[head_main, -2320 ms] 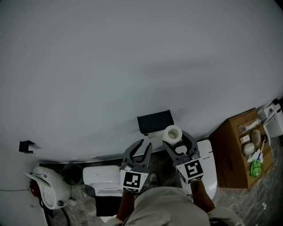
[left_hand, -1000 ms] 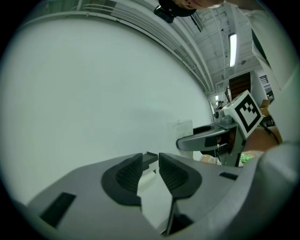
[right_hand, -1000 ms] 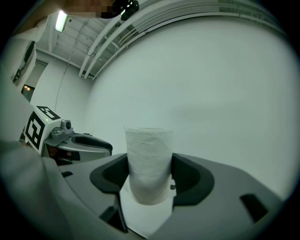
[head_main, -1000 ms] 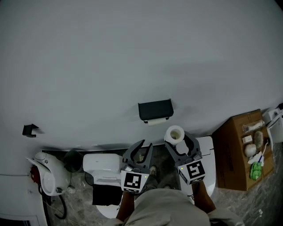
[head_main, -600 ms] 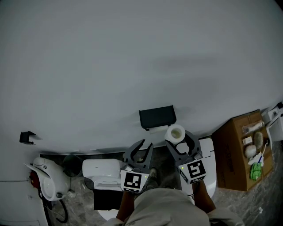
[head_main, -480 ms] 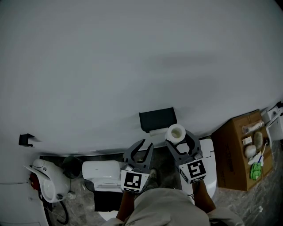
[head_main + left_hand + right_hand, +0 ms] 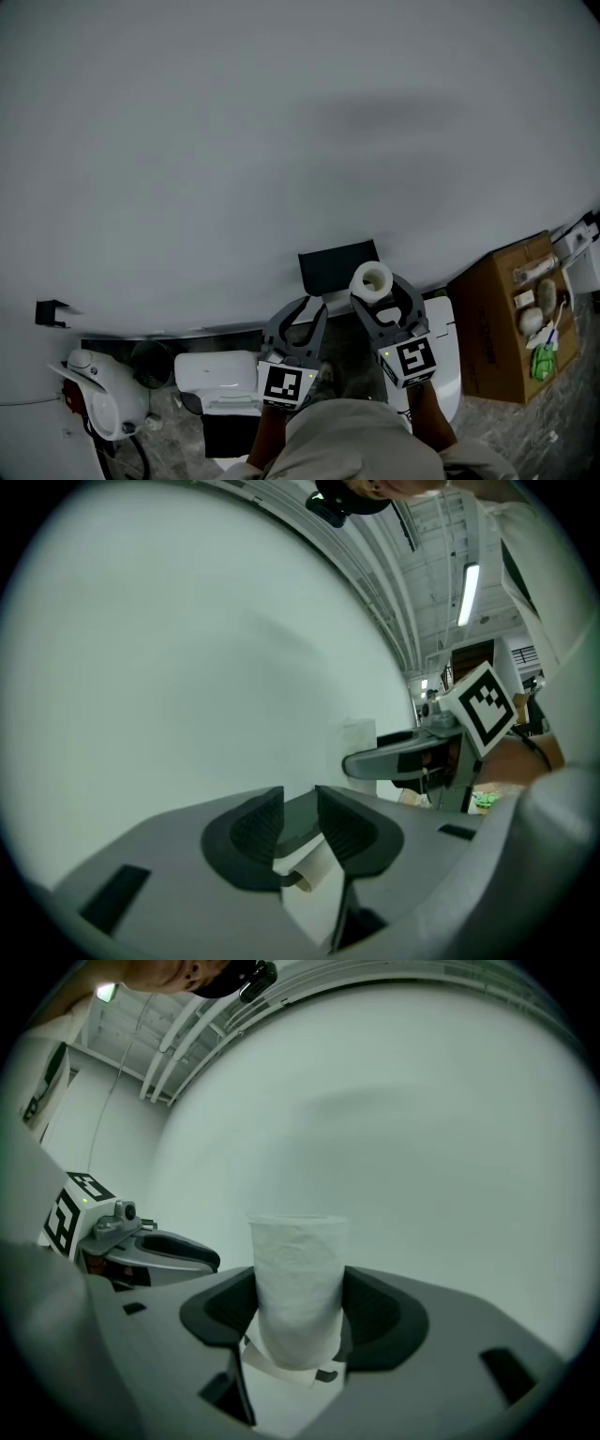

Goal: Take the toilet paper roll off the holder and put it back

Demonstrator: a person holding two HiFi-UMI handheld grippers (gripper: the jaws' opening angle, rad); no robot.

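Observation:
A white toilet paper roll [image 7: 371, 277] stands upright between the jaws of my right gripper [image 7: 377, 289], which is shut on it. The roll [image 7: 298, 1288] fills the space between the right gripper's [image 7: 298, 1324] pads. In the head view it sits at the lower right corner of the black wall holder [image 7: 333, 266], overlapping it. My left gripper [image 7: 307, 307] hangs just below and left of the holder, its jaws a narrow gap apart with nothing in them. Through that gap [image 7: 300, 822] I see the holder's dark underside and a pale tube-like piece [image 7: 311, 866].
A plain white wall fills most of the view. A brown cardboard box [image 7: 495, 323] with small items stands at the right. A white toilet [image 7: 217, 377] and a white appliance [image 7: 101, 398] are at the lower left. A small black fitting [image 7: 52, 311] juts from the wall.
The roll in my right gripper has risen from below the holder to its lower right corner. The left gripper has stayed about where it was.

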